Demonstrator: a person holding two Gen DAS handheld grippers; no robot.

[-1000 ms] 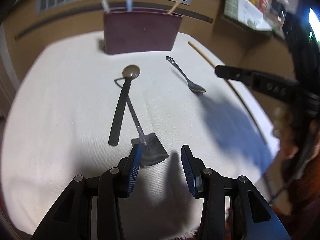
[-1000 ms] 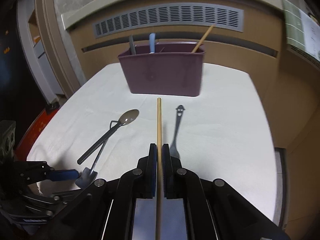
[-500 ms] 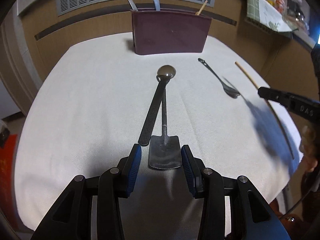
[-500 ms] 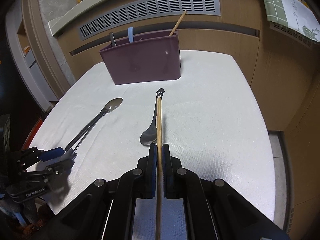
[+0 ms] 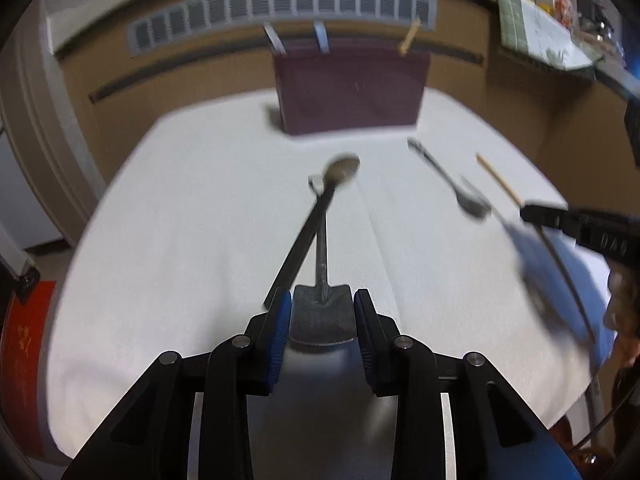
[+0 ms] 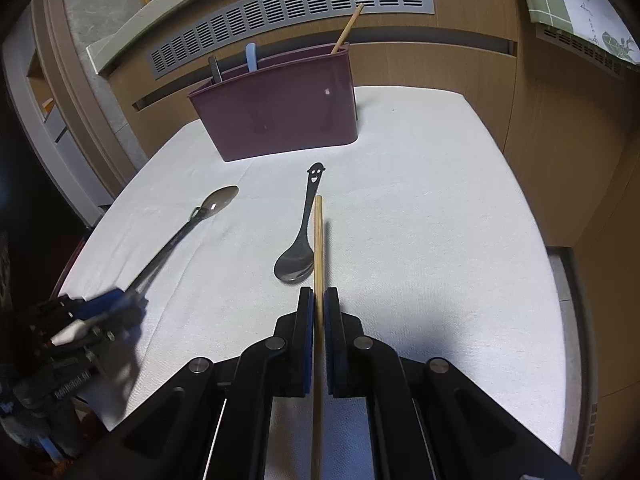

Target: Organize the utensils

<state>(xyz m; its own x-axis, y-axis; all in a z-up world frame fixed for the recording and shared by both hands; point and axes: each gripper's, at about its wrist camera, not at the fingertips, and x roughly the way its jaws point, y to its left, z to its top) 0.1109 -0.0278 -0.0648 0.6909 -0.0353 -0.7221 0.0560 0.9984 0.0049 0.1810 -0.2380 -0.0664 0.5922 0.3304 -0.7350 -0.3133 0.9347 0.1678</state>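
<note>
My left gripper points down at the white cloth. Its jaws are closing, and the blue pads meet the two edges of a small shovel-shaped metal utensil, which lies on the cloth. A long dark-handled spoon crosses that utensil's stem. My right gripper is shut on a wooden chopstick, held just right of a smiley-handled spoon. A maroon utensil holder stands at the far edge with several handles and another chopstick in it. In the right wrist view, the left gripper is blurred at lower left.
The white-clothed table ends at a wood-panelled wall with a vent grille just behind the holder. The floor drops off on the right. A red object sits low on the left.
My left gripper has swung into line with the shovel-shaped utensil, and its jaws have narrowed onto the blade. The right gripper has sunk a little with the chopstick, beside the smiley spoon.
</note>
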